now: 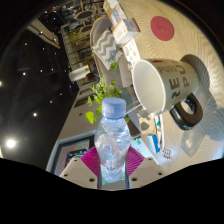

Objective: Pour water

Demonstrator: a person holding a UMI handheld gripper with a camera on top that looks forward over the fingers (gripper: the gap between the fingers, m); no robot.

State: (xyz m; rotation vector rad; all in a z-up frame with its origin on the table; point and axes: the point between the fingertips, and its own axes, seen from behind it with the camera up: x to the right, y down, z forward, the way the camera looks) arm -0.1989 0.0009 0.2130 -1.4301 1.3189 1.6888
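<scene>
A clear plastic water bottle (112, 140) with a pale blue cap stands between my gripper's (112, 163) fingers, and both pink pads (91, 161) press against its sides. The bottle is held off the table, with the whole scene tilted. Just beyond and to the right of the cap is a large white mug (165, 85) with dark lettering and a dark handle, its mouth turned toward the bottle. The bottle's lower part is hidden behind my gripper body.
A small green plant (100, 98) stands behind the bottle on the pale tabletop (84, 128). A white box with a zigzag pattern (103, 42) and a white item with a pink round label (158, 30) lie farther off.
</scene>
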